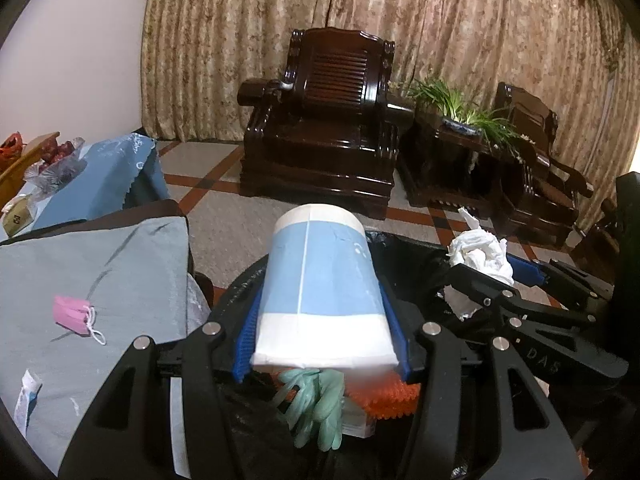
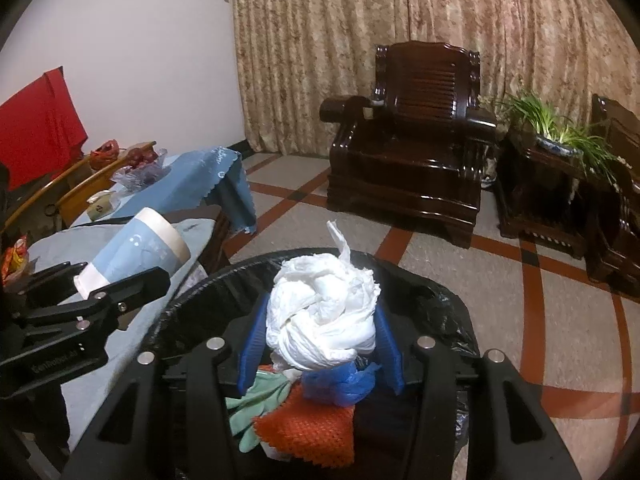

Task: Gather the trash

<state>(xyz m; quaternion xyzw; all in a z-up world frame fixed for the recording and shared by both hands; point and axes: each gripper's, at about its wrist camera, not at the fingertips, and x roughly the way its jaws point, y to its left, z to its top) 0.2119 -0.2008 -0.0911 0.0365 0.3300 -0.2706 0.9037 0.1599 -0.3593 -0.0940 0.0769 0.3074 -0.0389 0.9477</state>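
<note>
Your left gripper clamps the paper cup over the black-lined bin, your right gripper pinches the white wad there; only left view shows the pink mask, only right the blue scrap.

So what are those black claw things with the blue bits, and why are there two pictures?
Each claw is a hand-held gripper: a person holds one in each hand, and a small camera sits on each, so you get two pictures. In the left camera's picture, the left hand-held gripper squeezes a blue-and-white paper cup. In the right camera's picture, the right hand-held gripper squeezes a crumpled white tissue wad. Both hang over a bin with a black bag. Inside are green gloves and an orange net. A pink mask lies on the grey cloth beside it.
</note>
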